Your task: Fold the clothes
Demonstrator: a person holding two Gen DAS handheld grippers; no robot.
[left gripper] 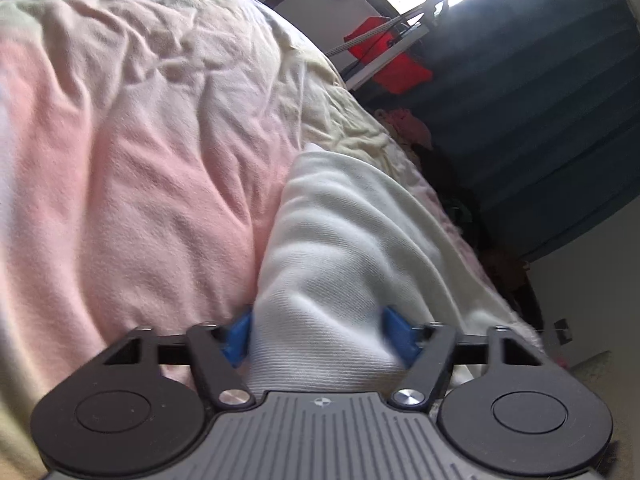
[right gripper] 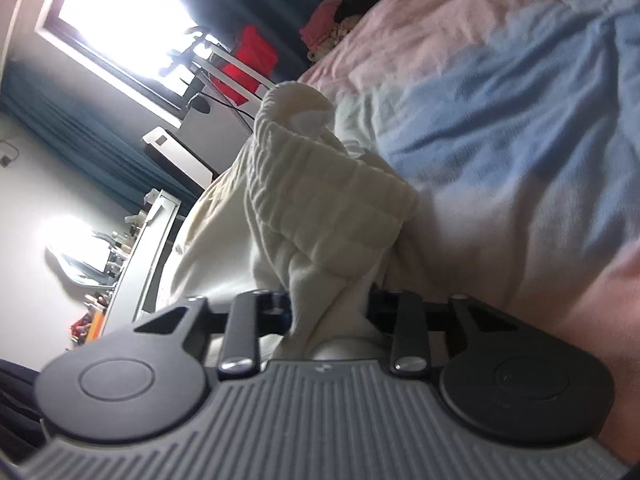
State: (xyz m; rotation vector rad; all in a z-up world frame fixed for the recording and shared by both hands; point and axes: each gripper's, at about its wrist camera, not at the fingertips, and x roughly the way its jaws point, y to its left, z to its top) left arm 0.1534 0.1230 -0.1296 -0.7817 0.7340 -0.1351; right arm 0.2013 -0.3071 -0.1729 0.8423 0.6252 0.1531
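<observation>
A white knitted garment lies on a bed covered by a pink and pale blanket. My left gripper stands with its blue fingertips either side of a wide fold of the garment, jaws apart with cloth between them. In the right wrist view the same garment's ribbed band rises bunched in front of my right gripper. Its fingers are hidden by the cloth, which runs down between them.
A dark blue curtain and a red item on a white rack stand beyond the bed. A small pile of pink and dark clothes lies at the bed's far side. A bright window and white shelves are at the left.
</observation>
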